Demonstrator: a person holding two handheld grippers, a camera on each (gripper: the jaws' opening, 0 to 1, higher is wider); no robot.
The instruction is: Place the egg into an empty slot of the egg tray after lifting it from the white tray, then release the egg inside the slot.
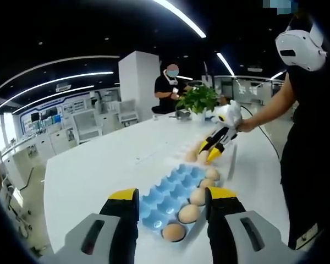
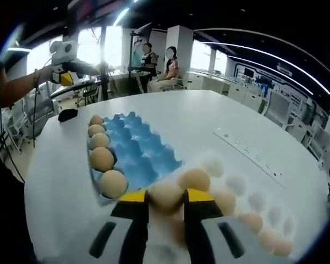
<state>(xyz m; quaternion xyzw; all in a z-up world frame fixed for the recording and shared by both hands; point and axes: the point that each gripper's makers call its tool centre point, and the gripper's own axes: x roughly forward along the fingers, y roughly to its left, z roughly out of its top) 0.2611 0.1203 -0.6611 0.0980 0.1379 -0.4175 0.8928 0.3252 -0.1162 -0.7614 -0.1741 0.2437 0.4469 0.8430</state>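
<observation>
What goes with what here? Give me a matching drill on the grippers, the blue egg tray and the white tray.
Things:
1. right gripper
2. left gripper
3. blue egg tray
4. white tray

States:
A. open, holding nothing
B. one edge row filled with eggs
C. fingers around an egg
D. eggs in scattered slots

Pairs: 1-C, 2-A, 3-B, 4-D

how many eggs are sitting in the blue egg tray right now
5. The eggs sit in a single row along one edge of the blue egg tray, one per slot; in the left gripper view that row runs along the tray's right side. None looks hidden.
</observation>
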